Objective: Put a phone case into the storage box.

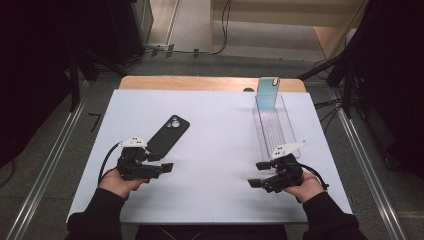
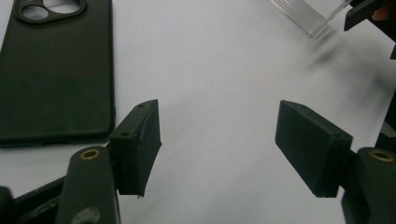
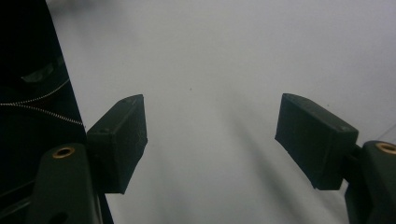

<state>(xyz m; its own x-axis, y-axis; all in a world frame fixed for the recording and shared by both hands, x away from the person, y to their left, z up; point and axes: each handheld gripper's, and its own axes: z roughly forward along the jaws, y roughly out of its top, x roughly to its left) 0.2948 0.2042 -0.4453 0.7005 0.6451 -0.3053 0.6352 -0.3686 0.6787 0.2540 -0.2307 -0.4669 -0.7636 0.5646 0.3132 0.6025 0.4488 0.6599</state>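
At the lower left of the high view my left hand-held gripper (image 1: 167, 167) rests low over the white bench (image 1: 215, 150), jaws wide with nothing between them. Just beside it, up and to the right, lies the black phone case (image 1: 169, 134), flat and camera cut-out uppermost; in the left gripper view it fills the upper left corner. At the upper right stands a clear tray (image 1: 276, 131) with a bluish phone case (image 1: 267, 92) upright at its far end. My right hand-held gripper (image 1: 255, 175), lower right, just beside the tray's near end, is wide too, holding nothing.
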